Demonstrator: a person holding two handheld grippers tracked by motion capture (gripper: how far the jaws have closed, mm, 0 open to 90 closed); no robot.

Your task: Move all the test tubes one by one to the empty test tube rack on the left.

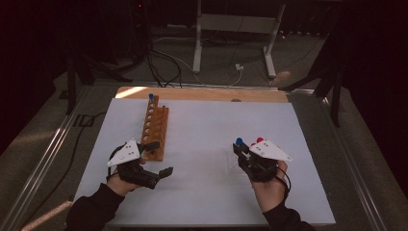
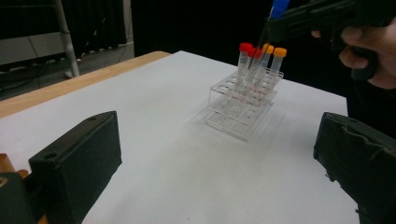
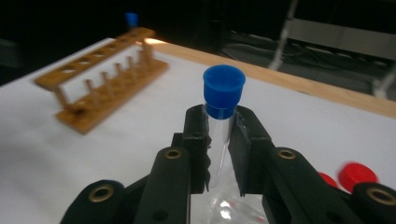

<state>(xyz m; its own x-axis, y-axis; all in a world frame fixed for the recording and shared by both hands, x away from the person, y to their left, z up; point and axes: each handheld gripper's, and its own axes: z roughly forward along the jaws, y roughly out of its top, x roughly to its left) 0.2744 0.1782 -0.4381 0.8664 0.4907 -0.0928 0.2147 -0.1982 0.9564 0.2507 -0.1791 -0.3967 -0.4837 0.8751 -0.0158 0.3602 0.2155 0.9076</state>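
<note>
Looking down in the high view, the left gripper (image 1: 155,161) rests jaws apart at seven o'clock beside the wooden rack (image 1: 155,126), the right gripper (image 1: 243,153) at four o'clock. The left gripper view shows the clear rack (image 2: 243,98) holding capped tubes. The right gripper view shows jaws clamped on the blue-capped tube (image 3: 221,116).

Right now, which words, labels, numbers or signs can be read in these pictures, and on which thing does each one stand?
None can be read. The wooden rack, the clear rack, the capped tubes and the blue-capped tube in the right hand-held gripper show no print.
</note>
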